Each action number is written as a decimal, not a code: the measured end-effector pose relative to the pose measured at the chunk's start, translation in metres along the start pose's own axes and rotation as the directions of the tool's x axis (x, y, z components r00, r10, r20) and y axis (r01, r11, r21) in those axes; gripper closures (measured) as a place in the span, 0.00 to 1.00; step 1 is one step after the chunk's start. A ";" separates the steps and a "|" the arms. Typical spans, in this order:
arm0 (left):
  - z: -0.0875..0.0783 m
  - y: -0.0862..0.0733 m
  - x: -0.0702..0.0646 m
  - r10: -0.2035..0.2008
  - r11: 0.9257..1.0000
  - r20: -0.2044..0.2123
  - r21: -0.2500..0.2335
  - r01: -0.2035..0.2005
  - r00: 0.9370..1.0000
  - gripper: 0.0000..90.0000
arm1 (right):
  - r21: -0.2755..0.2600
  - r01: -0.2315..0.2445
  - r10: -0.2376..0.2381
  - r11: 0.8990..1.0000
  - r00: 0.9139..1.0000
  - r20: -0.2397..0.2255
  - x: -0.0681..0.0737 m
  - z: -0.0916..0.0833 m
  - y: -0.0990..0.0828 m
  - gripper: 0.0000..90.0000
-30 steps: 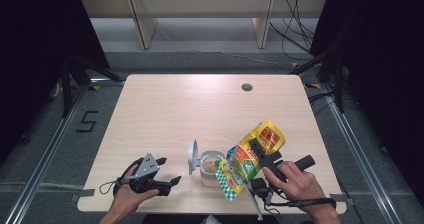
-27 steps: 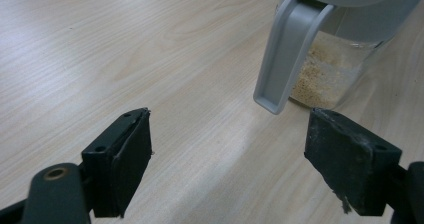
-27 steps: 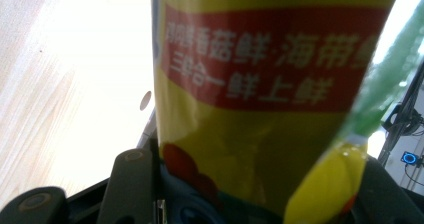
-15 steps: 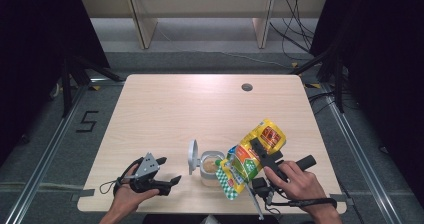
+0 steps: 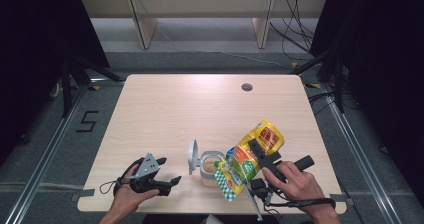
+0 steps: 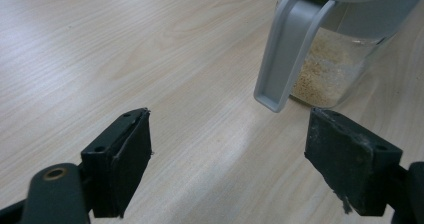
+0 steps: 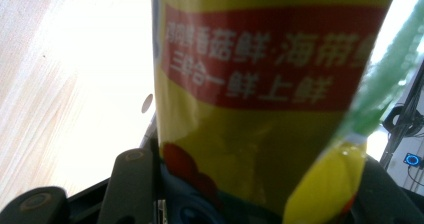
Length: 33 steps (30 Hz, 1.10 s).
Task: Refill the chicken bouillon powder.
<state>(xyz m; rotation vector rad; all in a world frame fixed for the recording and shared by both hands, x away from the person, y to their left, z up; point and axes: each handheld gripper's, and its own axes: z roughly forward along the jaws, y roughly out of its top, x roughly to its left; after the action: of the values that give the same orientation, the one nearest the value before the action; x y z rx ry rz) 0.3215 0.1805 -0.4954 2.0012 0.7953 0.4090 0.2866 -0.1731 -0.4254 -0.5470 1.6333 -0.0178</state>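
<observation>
A yellow seasoning bag (image 5: 267, 136) with a red label is tilted, its green checked mouth down over a clear jar (image 5: 209, 168). My right gripper (image 5: 260, 154) is shut on the bag's middle. The jar's grey flip lid (image 5: 192, 156) stands open to its left, and pale granules lie inside. In the right gripper view the bag (image 7: 260, 84) sits between the jaws of the right gripper (image 7: 255, 194). My left gripper (image 5: 169, 170) lies low on the table left of the jar, open and empty. The left gripper (image 6: 230, 159) faces the jar (image 6: 330, 69) and its lid flap (image 6: 290, 49).
The pale wooden table (image 5: 175, 109) has a round cable hole (image 5: 246, 87) at the back right. The jar stands close to the table's front edge. Wooden shelving and loose cables lie on the floor behind the table.
</observation>
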 end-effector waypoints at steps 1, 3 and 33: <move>0.000 0.000 0.000 -0.005 1.000 0.001 0.000 0.005 1.000 0.20 | -0.001 0.011 -0.011 1.000 1.000 0.005 -0.001 0.000 0.000 0.56; 0.000 0.000 0.000 -0.002 1.000 0.000 0.002 0.002 1.000 0.20 | 0.001 0.017 -0.017 1.000 1.000 0.007 -0.002 0.000 0.000 0.56; 0.000 0.001 0.001 0.022 1.000 0.003 0.003 -0.022 1.000 0.20 | 0.013 0.018 -0.018 1.000 1.000 0.006 -0.003 -0.010 -0.010 0.56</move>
<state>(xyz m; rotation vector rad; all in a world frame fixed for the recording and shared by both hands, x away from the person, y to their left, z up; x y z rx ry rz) 0.3226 0.1814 -0.4946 2.0141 0.7734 0.4176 0.2802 -0.1834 -0.4175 -0.5514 1.6209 -0.0403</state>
